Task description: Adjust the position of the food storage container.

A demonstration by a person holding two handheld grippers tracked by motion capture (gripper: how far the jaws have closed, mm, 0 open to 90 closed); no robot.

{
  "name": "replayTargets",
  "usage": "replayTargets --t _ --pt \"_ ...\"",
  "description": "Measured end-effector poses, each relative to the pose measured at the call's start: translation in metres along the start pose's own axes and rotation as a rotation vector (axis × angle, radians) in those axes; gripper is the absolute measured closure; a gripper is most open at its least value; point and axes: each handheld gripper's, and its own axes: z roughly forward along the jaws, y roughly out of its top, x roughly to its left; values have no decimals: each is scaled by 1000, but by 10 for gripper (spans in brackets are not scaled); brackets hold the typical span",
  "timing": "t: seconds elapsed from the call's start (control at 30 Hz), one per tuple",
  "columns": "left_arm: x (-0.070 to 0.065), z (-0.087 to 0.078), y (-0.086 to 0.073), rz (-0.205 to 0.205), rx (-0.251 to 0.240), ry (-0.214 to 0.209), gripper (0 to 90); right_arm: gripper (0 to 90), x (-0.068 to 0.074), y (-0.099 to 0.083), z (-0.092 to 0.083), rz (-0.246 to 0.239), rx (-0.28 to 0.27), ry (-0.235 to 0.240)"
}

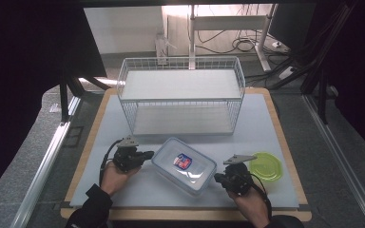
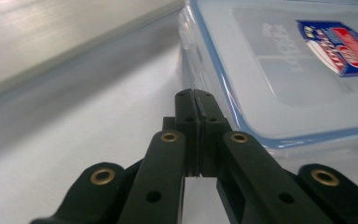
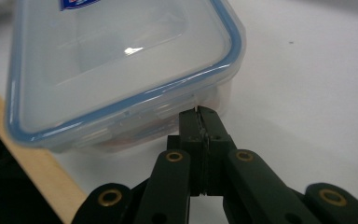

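Between the two grippers sits a clear plastic box (image 1: 184, 166) with a blue-edged lid and a red and blue sticker (image 1: 183, 161) on top. It lies flat on the white mat (image 1: 266, 123) that covers the table. The left gripper (image 1: 148, 155) is held in the person's left hand (image 1: 115, 178), and its jaws are pressed together with nothing between them. In the left gripper view the tips (image 2: 194, 100) are right at the side of the box (image 2: 279, 74), just below the lid, but I cannot tell if they touch it. The right gripper (image 1: 217, 178) is held in the right hand (image 1: 249, 202), and its jaws are pressed together too, holding nothing. In the right gripper view its tips (image 3: 199, 116) are right up against the end wall of the box (image 3: 121, 65), under the lid's edge. Just behind the right gripper lies a round green lid (image 1: 266, 166), flat on the mat. Far past both grippers stands a white wire rack (image 1: 181, 95) with two shelves.
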Motion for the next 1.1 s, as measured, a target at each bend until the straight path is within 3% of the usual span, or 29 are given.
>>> replayTargets --t 0.17,0.43,0.73,0.9,1.0,1.1 --pt "-8 -5 -5 -16 -2 -6 897 900 -12 7 3 27 13 -5" --pt "-23 -14 -14 -22 3 -11 897 900 -23 25 14 9 40 -52" --pt "-33 -25 -23 -27 -11 -26 895 900 -28 44 29 2 55 -64" --pt "-32 -25 -24 -19 -12 -8 850 900 -30 46 31 -9 49 -53" --pt "-32 -26 -23 2 -3 17 791 871 -30 42 24 -65 20 -61" --pt "-29 -30 -23 13 -7 59 753 826 -30 42 16 -87 -14 -66"
